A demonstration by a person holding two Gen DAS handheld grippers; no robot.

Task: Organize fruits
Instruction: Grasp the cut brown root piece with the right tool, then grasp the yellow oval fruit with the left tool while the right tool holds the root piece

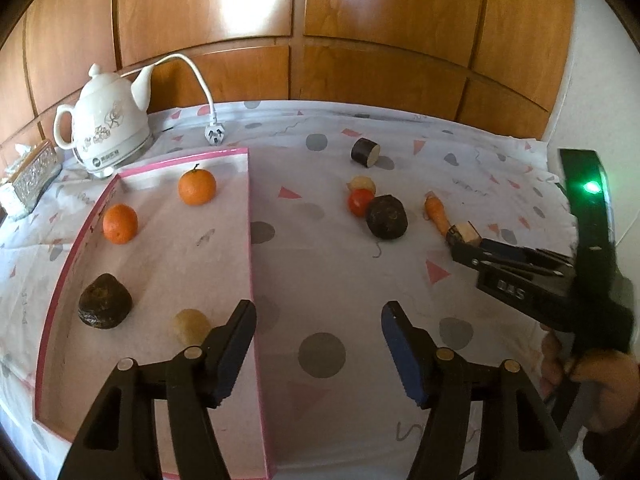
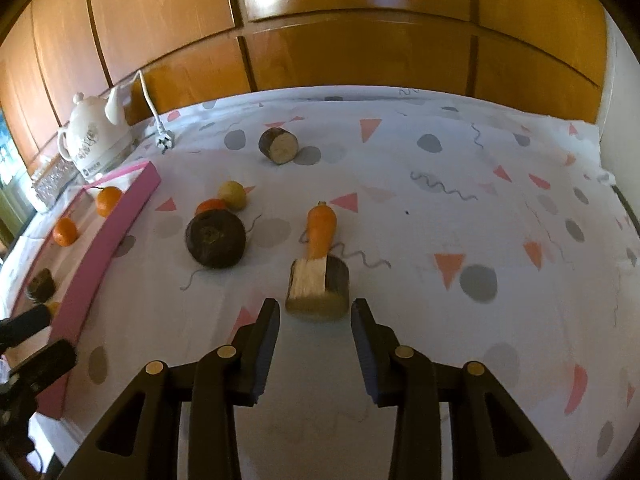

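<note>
Right gripper (image 2: 314,330) wide open, empty; cut wooden block with bark (image 2: 318,288) just ahead of its tips, touching the orange carrot (image 2: 321,230) beyond. Left gripper (image 1: 318,328) wide open, empty, over the shallow pink-rimmed tray's (image 1: 251,216) wall; two round oranges (image 1: 197,187) inside, ahead-left.

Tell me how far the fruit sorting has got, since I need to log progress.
Done: four pieces sit in the pink tray, among them two oranges. In hand: nothing; the right gripper, open, points at a cut chunk on the cloth; the left gripper is open and empty. Left: that chunk, a carrot, a dark round piece and three more.
</note>
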